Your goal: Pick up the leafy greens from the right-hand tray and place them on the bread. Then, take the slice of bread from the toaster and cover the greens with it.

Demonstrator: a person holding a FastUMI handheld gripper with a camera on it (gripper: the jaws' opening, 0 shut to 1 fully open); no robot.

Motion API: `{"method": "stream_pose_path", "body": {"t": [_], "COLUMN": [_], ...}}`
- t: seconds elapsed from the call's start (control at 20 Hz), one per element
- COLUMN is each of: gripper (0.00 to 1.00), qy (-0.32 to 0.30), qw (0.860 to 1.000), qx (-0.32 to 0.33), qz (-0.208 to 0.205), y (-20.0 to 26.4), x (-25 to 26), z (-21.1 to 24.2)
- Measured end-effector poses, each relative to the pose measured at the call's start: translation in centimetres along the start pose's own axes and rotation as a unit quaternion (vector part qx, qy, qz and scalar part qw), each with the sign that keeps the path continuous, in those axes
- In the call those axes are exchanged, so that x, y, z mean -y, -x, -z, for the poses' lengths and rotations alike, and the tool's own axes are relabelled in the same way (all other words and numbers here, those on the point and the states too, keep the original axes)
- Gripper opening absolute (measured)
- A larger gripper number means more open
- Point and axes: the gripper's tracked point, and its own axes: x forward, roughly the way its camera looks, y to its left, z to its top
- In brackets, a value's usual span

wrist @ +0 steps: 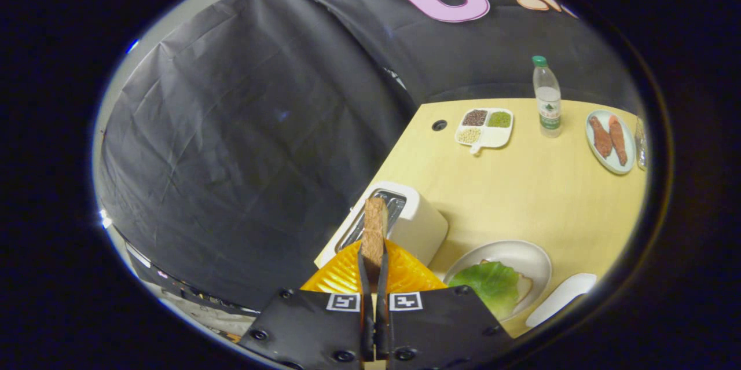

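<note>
Brown bread slice (375,230) clenched edgewise in tool (374,277) above toaster (414,222); slippage risked before greens (491,283) are covered, grip being narrow.

matt pale wood table (521,185), glossy white plastic toaster (419,225) with shiny metal slots, rough-crusted bread slice (375,231)

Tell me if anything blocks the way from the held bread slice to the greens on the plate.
Nothing visible does. The gripper is shut on the bread slice above the toaster; the greens lie uncovered on the plate just beside.
</note>
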Motion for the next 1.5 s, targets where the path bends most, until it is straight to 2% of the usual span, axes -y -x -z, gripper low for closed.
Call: {"method": "stream_pose_path", "body": {"t": [0.3,1.05,1.3,1.5], "gripper": [0.05,0.04,0.05,0.09], "qy": [-0.037,-0.103,-0.135,-0.130], "qw": [0.999,0.993,0.987,0.984], "qx": [-0.007,-0.026,-0.037,-0.051], "qz": [0.017,0.050,0.081,0.110], "y": [1.4,0.7,0.7,0.6], "x": [3.7,12.5,16.4,18.8], "z": [3.1,9.9,12.0,13.8]}}
